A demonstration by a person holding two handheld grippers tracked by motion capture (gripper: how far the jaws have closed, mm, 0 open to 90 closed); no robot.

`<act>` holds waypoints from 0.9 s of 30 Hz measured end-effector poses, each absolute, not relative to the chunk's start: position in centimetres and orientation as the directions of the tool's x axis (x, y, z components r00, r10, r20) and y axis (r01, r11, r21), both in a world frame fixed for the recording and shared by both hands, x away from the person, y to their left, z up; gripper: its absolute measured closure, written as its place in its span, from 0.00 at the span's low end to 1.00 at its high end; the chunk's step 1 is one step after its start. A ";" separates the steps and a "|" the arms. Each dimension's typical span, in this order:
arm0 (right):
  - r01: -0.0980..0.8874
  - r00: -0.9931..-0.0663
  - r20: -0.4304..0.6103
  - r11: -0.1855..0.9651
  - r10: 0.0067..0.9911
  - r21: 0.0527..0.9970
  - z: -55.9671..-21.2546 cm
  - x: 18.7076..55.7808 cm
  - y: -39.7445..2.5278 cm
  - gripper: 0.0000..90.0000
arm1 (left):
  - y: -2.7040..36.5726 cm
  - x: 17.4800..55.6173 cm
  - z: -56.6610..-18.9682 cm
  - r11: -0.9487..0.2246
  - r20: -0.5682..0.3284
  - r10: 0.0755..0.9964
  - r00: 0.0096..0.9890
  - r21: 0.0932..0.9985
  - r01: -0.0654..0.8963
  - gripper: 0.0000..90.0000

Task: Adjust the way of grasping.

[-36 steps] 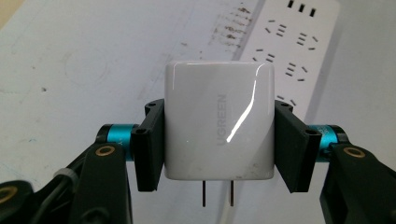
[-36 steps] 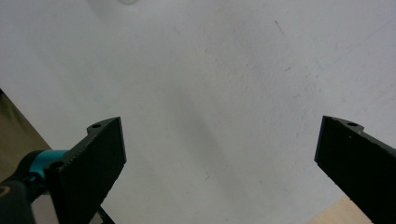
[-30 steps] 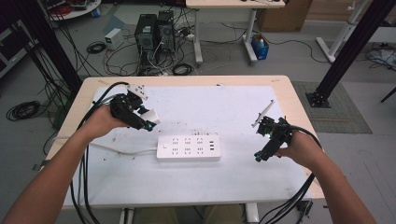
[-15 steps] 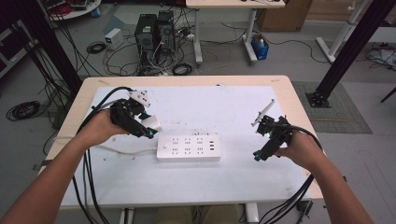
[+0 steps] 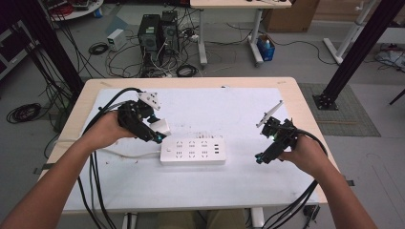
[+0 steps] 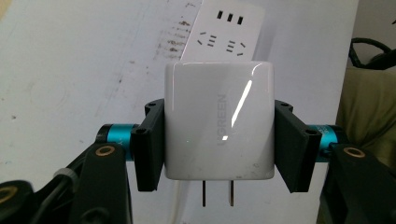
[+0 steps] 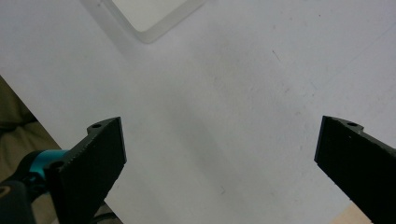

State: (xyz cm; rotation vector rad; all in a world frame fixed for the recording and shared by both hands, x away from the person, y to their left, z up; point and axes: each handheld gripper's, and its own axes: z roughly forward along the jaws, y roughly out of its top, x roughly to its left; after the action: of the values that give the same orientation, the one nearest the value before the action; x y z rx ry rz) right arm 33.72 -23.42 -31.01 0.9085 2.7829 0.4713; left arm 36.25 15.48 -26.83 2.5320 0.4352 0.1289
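Observation:
A white UGREEN charger [image 6: 218,121] with two flat prongs is clamped between the jaws of my left gripper [image 6: 219,140]. In the high view the left gripper [image 5: 157,133] holds this charger [image 5: 161,127] just above the left end of a white power strip [image 5: 193,151] lying mid-table. The strip's sockets [image 6: 224,28] show beyond the charger in the left gripper view. My right gripper [image 5: 261,156] hovers to the right of the strip, jaws wide apart over bare white table [image 7: 224,116], nothing between them.
The strip's white cord [image 5: 129,153] runs left under my left hand. Black cables [image 5: 95,171] trail off both grippers over the table's front edge. A corner of the strip [image 7: 149,16] lies ahead of the right gripper. Computers and cable clutter sit on the floor beyond.
My left gripper has carried the charger right and down, closer to the left end of the power strip. The right gripper has barely moved.

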 end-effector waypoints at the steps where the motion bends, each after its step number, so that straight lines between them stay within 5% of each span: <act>1: 0.544 -0.797 -0.066 0.762 0.600 0.352 -31.0 33.7 -23.3 0.01 | 15.3 36.3 -26.9 -0.788 -0.001 0.333 0.943 0.548 0.278 0.47; 16: 0.603 -0.744 0.013 0.663 0.668 0.444 -30.7 33.6 -22.8 0.02 | 13.2 36.3 -27.3 -0.792 -0.010 0.267 0.964 0.567 0.226 0.47; 27: 0.725 -0.643 0.293 0.438 0.708 0.532 -31.4 33.2 -23.3 0.02 | 10.0 35.7 -28.1 -0.791 -0.015 0.181 0.983 0.592 0.154 0.47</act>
State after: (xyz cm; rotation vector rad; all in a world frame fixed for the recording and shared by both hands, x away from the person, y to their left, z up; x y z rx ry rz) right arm 33.24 -23.30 -31.36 1.3387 2.6861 1.0148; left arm 35.71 10.02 -28.07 2.4976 0.2338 0.0556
